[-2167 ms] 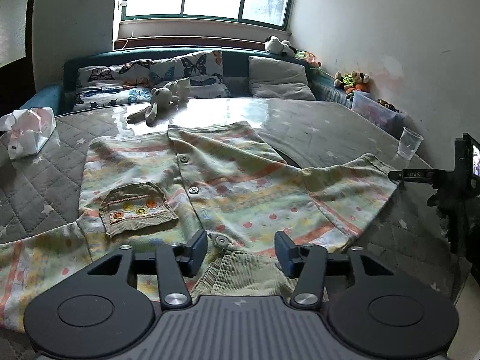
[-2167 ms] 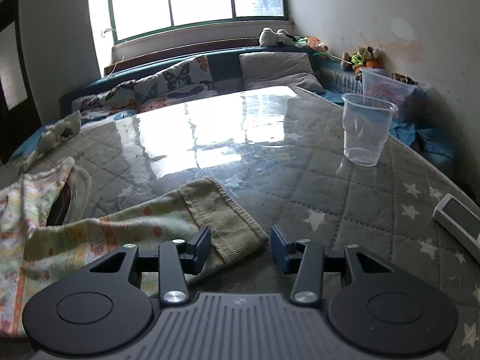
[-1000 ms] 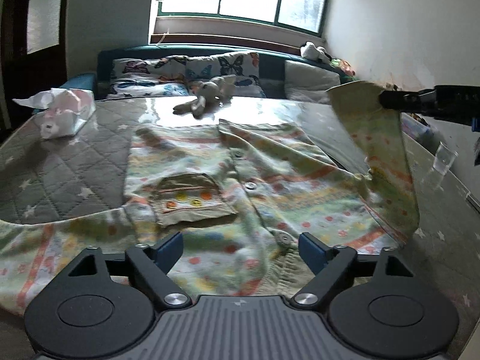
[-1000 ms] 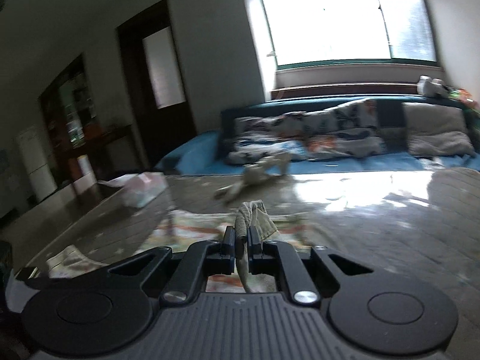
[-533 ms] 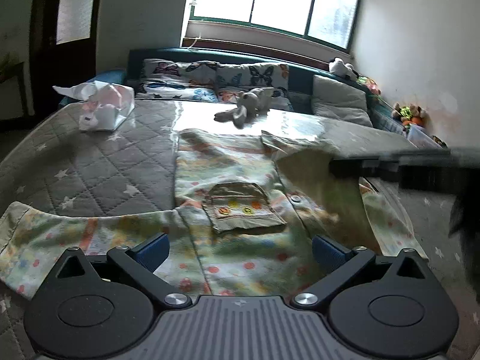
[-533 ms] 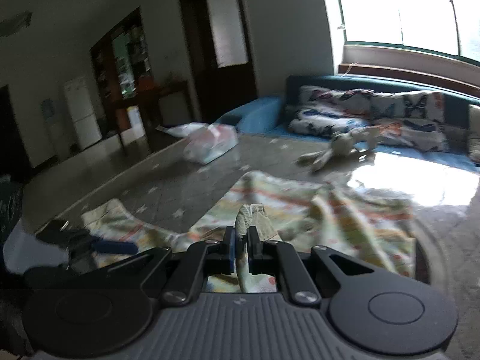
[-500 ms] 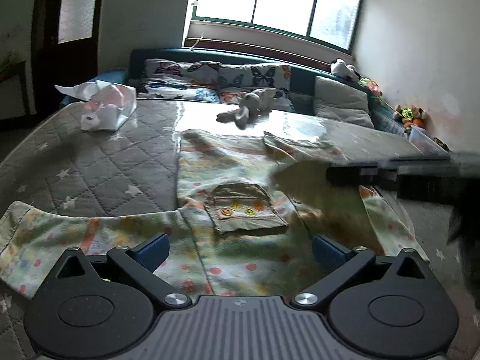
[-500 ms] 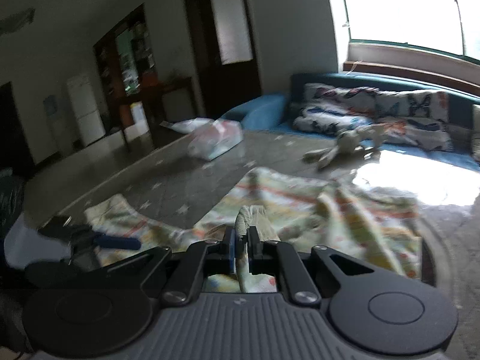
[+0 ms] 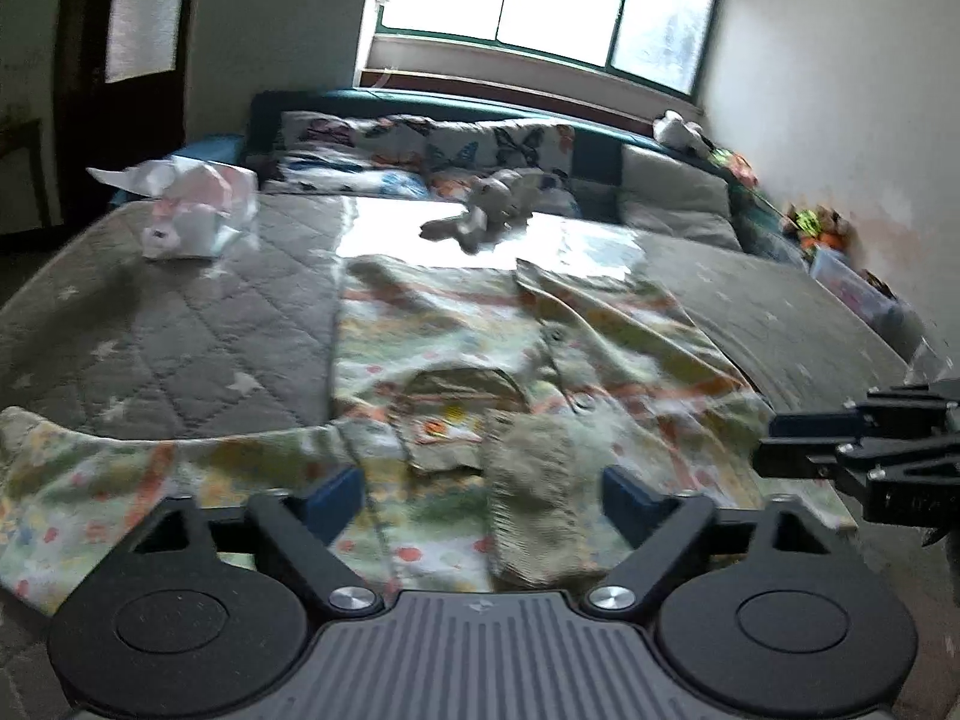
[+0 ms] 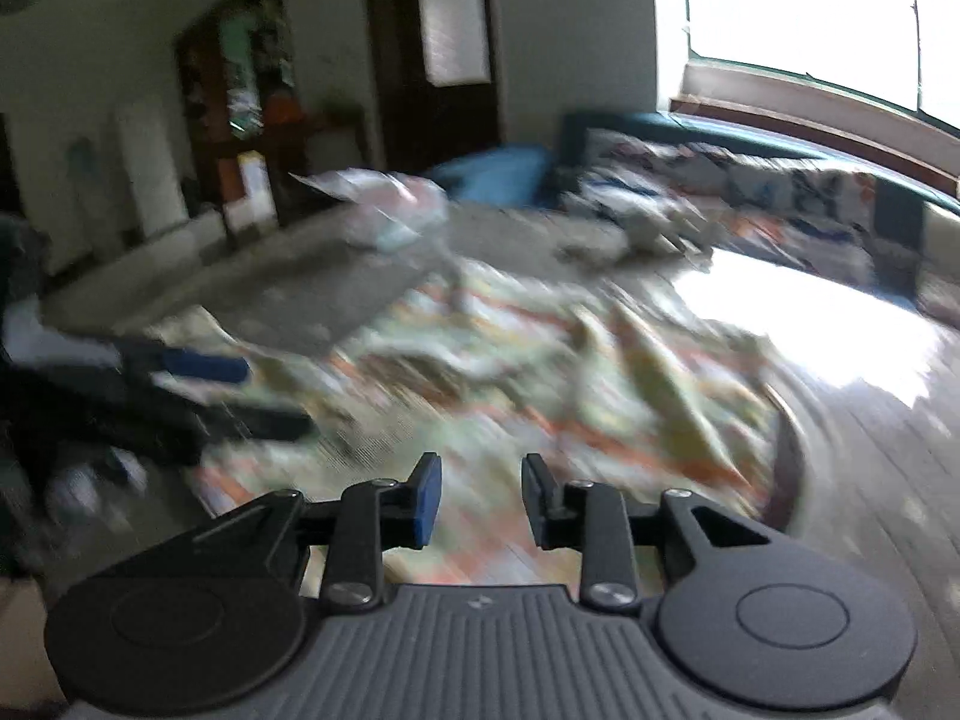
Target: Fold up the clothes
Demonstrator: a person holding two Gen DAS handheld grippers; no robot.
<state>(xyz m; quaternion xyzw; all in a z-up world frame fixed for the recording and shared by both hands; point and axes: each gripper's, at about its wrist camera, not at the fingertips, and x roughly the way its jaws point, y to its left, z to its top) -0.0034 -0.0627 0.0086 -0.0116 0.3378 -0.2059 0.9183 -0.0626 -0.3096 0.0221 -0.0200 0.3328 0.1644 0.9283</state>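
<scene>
Quilted table (image 9: 180, 324): left view shows cuff (image 9: 531, 498) on shirt (image 9: 456, 324); right gripper (image 10: 479, 501) just released, blurred; left gripper (image 9: 483, 495) open.

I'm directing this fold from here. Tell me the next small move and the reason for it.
Probably bring the left gripper across to the other sleeve and pinch its cuff. The right sleeve's ribbed cuff already lies folded over the shirt, the right gripper, jaws just opened, holds nothing, and the left sleeve is spread out on the quilt.
</scene>
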